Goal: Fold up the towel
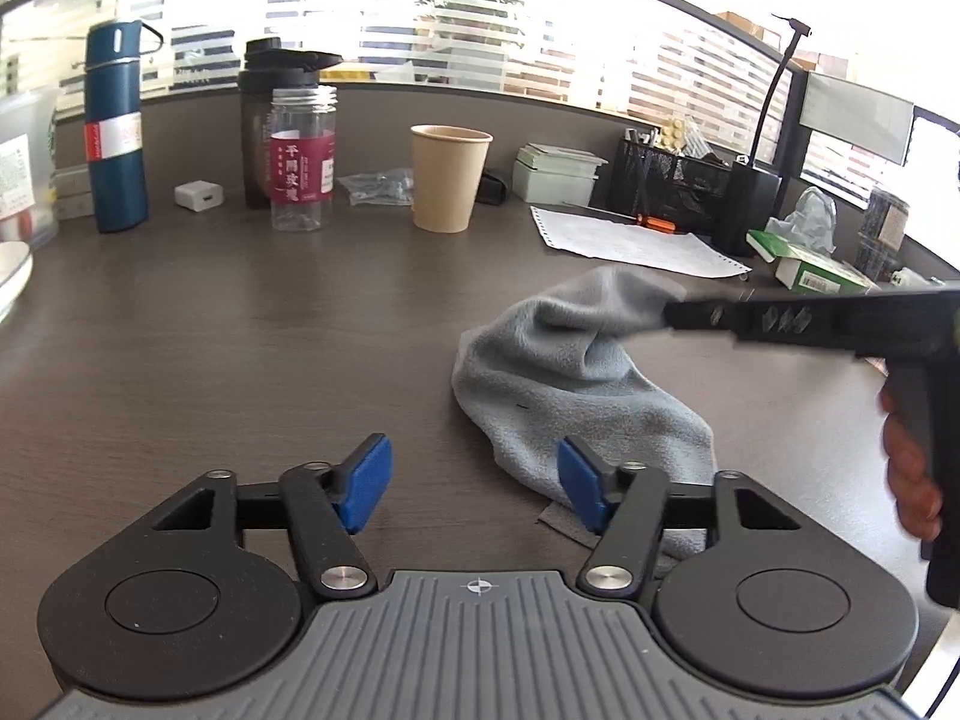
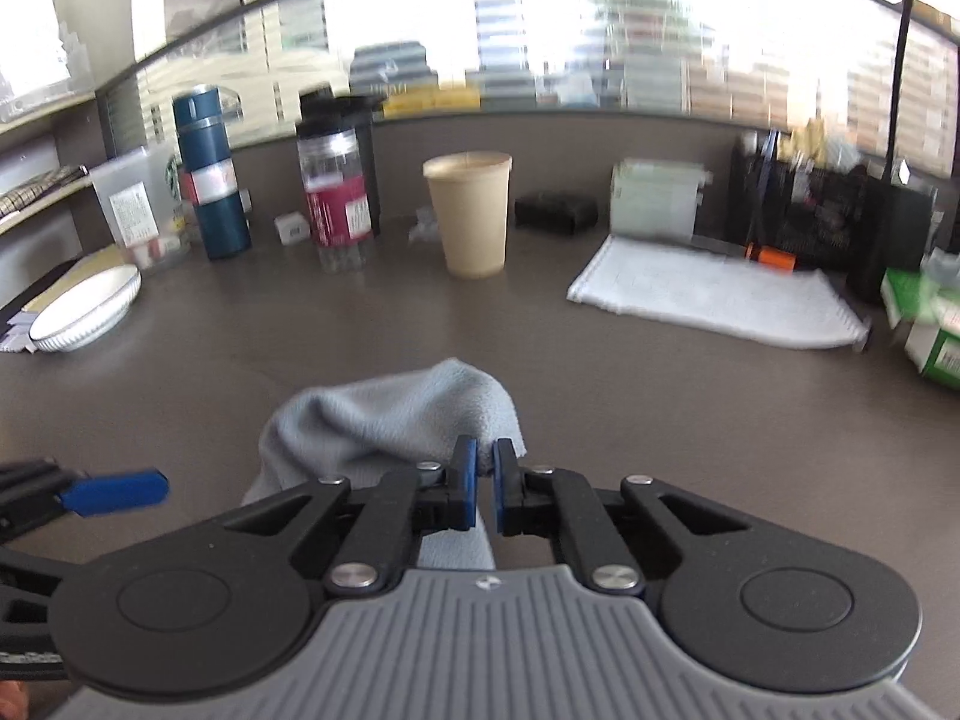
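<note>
R gripper [image 2: 485, 483] was clamped on the towel [image 1: 576, 384]: blue pads nearly together w/ a fold of the light grey-blue cloth pinched between them. That pinched part was raised off the desk [image 1: 270, 348]; rest of the towel was crumpled in a heap on the dark wood-grain top, right of centre in L wrist view. From L wrist cam, R gripper came in from the right edge, tips buried in the top of the heap, a hand [image 1: 909, 468] around its grip.

L gripper [image 1: 474, 483] sat partly open, nothing between the pads. Its right pad [image 1: 579, 483] was at the near edge of the towel, overlapping it in view; contact: can't tell. Left pad [image 1: 363, 483] was over bare desk.

Along the back of the desk, well apart from the towel: blue flask [image 1: 114, 132], clear jar w/ red label [image 1: 302, 159], paper cup [image 1: 449, 177], sheet of paper [image 1: 636, 243], green box [image 1: 822, 273]. White bowl [image 2: 84, 312] far left in R wrist view. R view was somewhat blurred.
</note>
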`<state>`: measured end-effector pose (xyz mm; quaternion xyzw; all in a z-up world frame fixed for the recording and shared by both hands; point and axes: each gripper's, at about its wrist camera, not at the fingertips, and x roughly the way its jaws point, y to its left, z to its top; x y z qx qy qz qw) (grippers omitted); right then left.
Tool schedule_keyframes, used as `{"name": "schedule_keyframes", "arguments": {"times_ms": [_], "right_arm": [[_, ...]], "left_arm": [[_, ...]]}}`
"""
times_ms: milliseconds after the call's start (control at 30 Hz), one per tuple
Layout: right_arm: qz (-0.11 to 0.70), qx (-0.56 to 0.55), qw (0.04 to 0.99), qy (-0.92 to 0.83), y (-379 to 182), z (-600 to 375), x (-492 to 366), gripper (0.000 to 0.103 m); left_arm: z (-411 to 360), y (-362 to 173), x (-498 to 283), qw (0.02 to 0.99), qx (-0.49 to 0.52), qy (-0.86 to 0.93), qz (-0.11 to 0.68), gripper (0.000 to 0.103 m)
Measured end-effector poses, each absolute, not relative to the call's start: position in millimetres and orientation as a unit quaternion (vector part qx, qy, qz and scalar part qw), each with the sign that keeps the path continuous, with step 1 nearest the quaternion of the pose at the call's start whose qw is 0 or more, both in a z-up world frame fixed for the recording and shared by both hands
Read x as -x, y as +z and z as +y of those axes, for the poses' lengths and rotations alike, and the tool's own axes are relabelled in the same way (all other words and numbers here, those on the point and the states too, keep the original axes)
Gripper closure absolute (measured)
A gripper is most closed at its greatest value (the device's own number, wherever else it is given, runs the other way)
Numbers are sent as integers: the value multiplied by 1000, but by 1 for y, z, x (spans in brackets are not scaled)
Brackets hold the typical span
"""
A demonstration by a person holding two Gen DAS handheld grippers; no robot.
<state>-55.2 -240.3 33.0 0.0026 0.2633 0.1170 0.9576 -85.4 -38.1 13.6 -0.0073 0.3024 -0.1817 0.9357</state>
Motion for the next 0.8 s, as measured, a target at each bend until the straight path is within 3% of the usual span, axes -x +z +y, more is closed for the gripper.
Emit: {"name": "schedule_keyframes", "arguments": {"times_ms": [467, 800], "right_arm": [[120, 14, 988, 94, 116, -273, 109, 96], [139, 17, 989, 50, 96, -312, 135, 96]], "left_arm": [[-44, 21, 82, 936, 15, -194, 293, 41], [-72, 39, 32, 932, 5, -214, 293, 48]]}}
